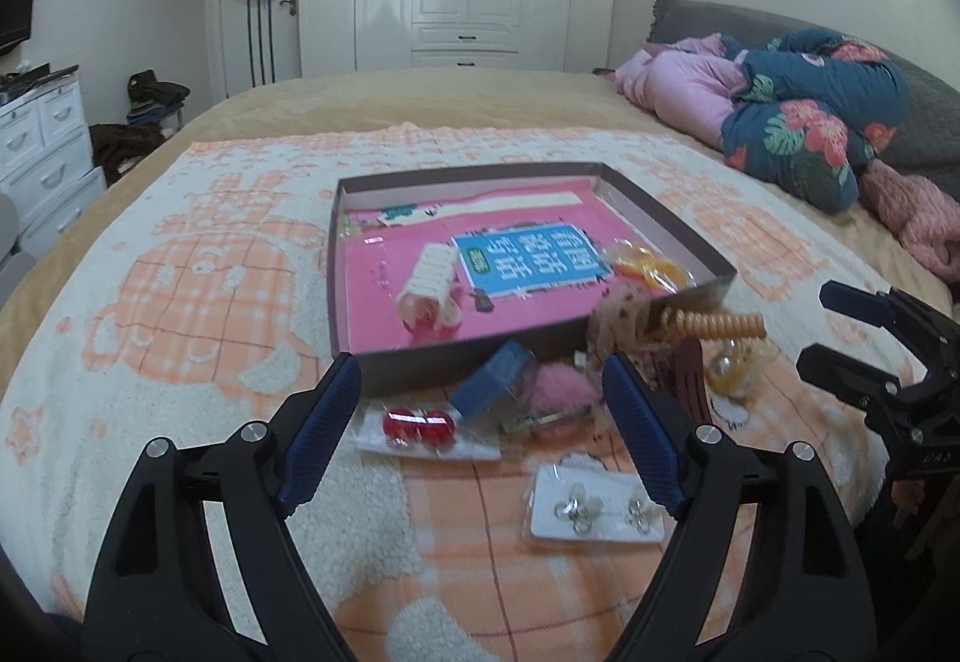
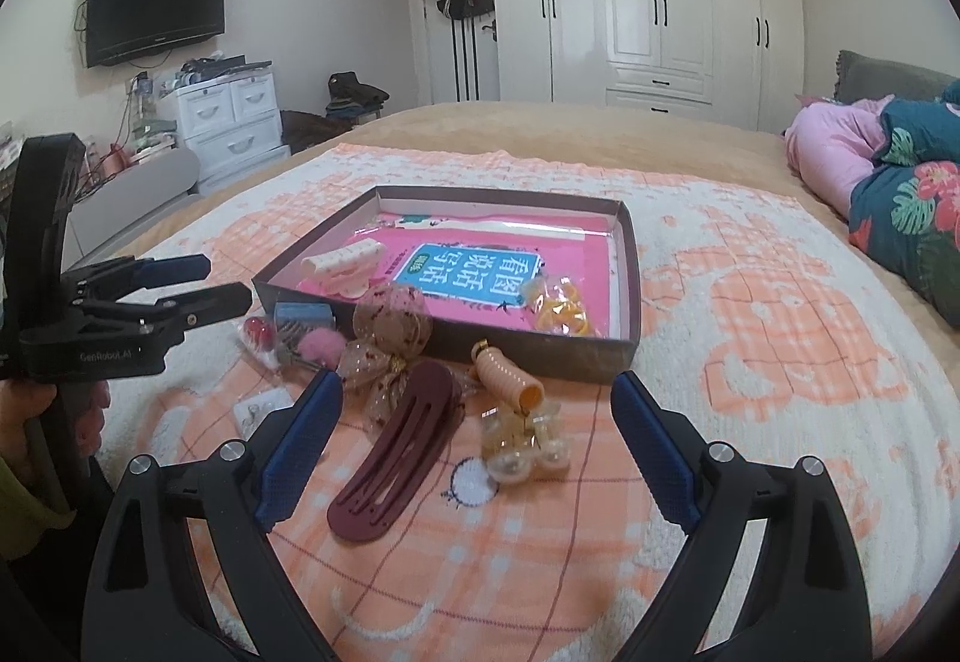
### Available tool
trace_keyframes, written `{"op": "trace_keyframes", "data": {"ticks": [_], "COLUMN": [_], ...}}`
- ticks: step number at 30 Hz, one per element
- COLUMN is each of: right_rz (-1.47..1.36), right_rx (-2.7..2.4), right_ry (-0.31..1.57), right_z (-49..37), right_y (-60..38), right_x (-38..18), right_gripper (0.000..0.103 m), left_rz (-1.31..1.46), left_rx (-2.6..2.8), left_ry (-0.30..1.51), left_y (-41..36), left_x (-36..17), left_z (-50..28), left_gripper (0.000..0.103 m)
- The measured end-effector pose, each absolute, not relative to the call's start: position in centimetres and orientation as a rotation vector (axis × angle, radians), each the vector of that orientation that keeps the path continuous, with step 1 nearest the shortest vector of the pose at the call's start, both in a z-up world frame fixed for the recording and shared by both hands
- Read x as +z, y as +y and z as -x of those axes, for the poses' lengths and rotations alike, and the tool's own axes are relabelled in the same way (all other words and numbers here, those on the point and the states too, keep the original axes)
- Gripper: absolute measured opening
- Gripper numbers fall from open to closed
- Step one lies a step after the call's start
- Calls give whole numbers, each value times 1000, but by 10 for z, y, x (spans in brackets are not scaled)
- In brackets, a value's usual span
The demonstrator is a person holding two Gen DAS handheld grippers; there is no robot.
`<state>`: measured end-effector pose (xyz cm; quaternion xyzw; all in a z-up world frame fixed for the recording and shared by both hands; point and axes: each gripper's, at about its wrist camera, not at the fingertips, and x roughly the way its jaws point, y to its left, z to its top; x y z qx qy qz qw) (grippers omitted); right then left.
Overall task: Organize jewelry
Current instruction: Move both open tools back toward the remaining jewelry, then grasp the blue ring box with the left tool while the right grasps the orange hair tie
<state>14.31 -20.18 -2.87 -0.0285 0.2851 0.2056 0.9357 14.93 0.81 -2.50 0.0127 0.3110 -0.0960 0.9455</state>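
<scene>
**Sorting loose pieces into the box: pick one, lift clean**

Both grippers are wide open, holding nothing. Left gripper [image 1: 483, 410] hangs over the near pile w/ the red earring packet [image 1: 420, 425] and blue box [image 1: 489, 383] between its fingers; the silver earring card [image 1: 597, 506] lies nearer the cam. Right gripper [image 2: 477, 443] frames the maroon hair clip [image 2: 399, 461], the pearl bundle [image 2: 525, 449] and orange coil tie [image 2: 507, 377].

The tray box [image 2: 627, 266] sits on the towel [image 2: 780, 362] just beyond the pile; a white claw clip [image 2: 345, 266] and yellow piece [image 2: 561, 308] lie inside already. Most items are still outside, along its near wall.

My read for doing it well:
- One item per grab. The pile is tangled: the mesh bow [image 2: 390, 329] touches the clip's far end & leans on the box wall.
- Right: the maroon clip looks like the easiest pick, long & flat. Grip across its narrow width, near mid-length, so it doesn't swing.
- Left: the packet is thin film, prob slippery; pinch an edge rather than press flat into soft terry.
- Lift over the wall, don't drag.
- Pearl bundle: can't tell if it's joined to the coil tie, so go slow.
</scene>
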Motion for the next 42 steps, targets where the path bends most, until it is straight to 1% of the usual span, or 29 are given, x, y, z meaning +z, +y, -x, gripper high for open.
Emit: {"op": "trace_keyframes", "data": {"ticks": [8, 12, 16, 17, 19, 22, 24, 25, 27, 28, 30, 31, 36, 42], "right_rz": [32, 29, 35, 38, 35, 18, 14, 14, 23, 27, 34, 39, 34, -6], "right_rx": [393, 383, 374, 371, 372, 377, 386, 391, 396, 401, 414, 414, 408, 393], "right_ry": [631, 652, 664, 667, 678, 696, 706, 708, 705, 701, 690, 685, 671, 610], "right_z": [-147, -156, -166, -169, -174, -183, -188, -190, -193, -194, -194, -194, -192, -186], "right_y": [-208, -208, -206, -205, -205, -206, -205, -204, -201, -200, -198, -197, -199, -210], "right_x": [-40, -46, -51, -53, -56, -60, -62, -63, -64, -64, -62, -62, -59, -47], "right_gripper": [88, 82, 78, 76, 71, 61, 51, 49, 38, 36, 24, 21, 18, 17], "left_rz": [-38, -41, -38, -43, -36, -4, 3, 10, 26, 30, 35, 35, 35, 24], "left_rx": [-202, -208, -224, -228, -238, -255, -258, -261, -267, -268, -274, -276, -294, -295], "left_ry": [685, 701, 700, 702, 709, 733, 743, 747, 752, 753, 755, 757, 769, 768], "left_y": [8, 8, 7, 6, 6, 9, 11, 11, 13, 13, 13, 13, 10, 9], "left_x": [-40, -48, -50, -51, -52, -56, -58, -59, -59, -59, -59, -60, -62, -62], "left_z": [-156, -164, -171, -174, -178, -185, -188, -188, -190, -192, -194, -195, -196, -196], "left_gripper": [73, 73, 67, 66, 57, 47, 42, 40, 40, 40, 40, 38, 31, 31]}}
